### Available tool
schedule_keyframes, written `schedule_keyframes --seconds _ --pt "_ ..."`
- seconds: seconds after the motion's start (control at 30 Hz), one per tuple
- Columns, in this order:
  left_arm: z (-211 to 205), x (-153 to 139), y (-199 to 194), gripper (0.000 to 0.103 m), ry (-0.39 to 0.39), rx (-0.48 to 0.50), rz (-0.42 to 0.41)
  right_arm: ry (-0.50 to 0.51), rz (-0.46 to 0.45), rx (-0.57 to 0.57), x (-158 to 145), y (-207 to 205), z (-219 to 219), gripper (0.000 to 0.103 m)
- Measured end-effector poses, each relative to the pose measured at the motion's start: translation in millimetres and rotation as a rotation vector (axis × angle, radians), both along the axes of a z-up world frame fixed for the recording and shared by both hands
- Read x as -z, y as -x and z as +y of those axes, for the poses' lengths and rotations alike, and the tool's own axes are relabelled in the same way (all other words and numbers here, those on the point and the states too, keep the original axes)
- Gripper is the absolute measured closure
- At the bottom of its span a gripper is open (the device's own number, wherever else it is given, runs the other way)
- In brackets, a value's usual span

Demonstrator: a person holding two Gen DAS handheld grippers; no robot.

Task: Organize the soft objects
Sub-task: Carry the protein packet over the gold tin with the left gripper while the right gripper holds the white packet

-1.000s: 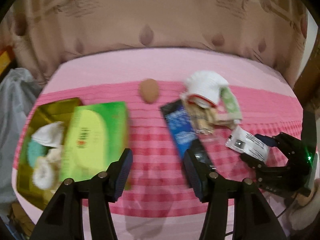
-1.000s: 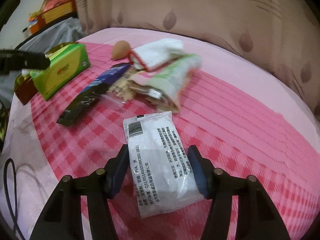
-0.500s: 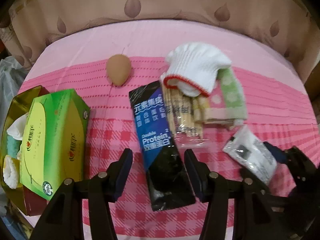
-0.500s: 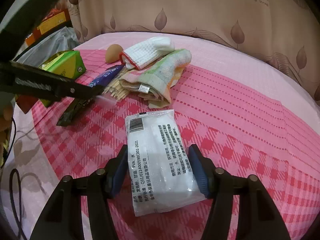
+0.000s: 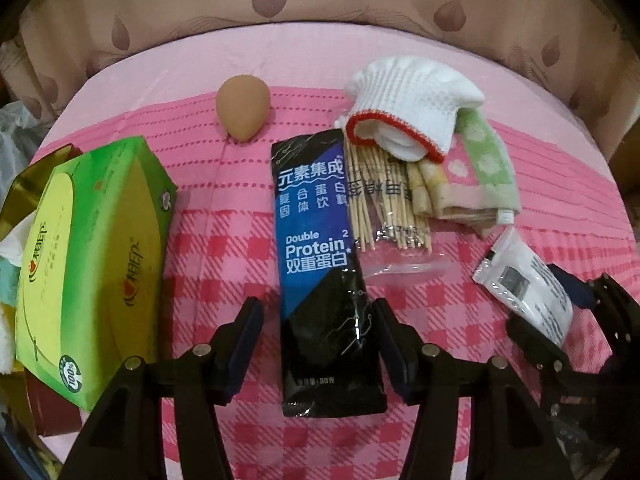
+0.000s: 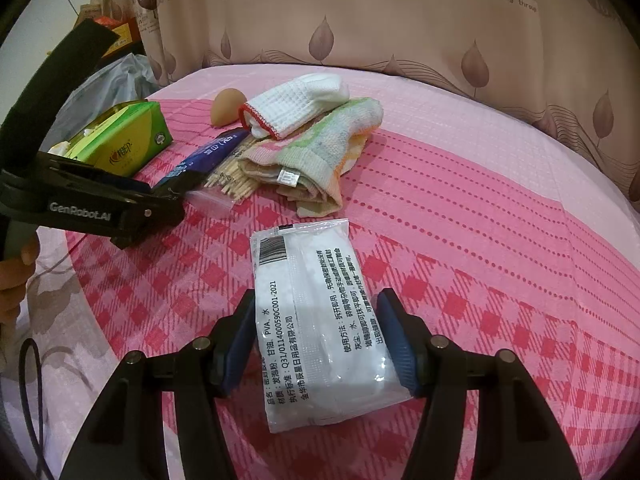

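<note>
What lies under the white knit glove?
The white knit glove rests on a folded pink-green towel and the toothpick bag's top end; anything beneath the towel is hidden.

A round table (image 5: 400,52) under pink checked cloth bears a black-blue protein pouch (image 5: 320,248) at centre, a green tissue box (image 5: 92,248) at nine o'clock, and a white sachet (image 6: 316,320) at three.

Black hand-held gripper (image 5: 318,344), blue pads (image 5: 246,344)

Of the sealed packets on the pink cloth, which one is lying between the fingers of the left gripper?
The long black-and-blue protein packet. The white packet lies between the right gripper's fingers instead.
</note>
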State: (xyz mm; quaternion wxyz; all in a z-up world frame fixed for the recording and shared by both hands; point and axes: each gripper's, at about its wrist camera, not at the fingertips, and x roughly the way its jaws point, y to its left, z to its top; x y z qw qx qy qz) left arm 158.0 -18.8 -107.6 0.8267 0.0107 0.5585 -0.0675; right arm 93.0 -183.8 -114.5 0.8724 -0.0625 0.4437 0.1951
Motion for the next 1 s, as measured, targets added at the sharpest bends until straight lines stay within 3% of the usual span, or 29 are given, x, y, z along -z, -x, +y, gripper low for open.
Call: schedule_keyframes --seconds 0.37,1.0 --pt "12 -13 22 0.062 0.011 0.008 -0.042 -0.003 0.001 0.0 0 0 0 0.045" --pt "44 -75 46 0.062 -0.009 -0.018 -0.163 -0.001 0.001 0.002 1 -1 0 0.045"
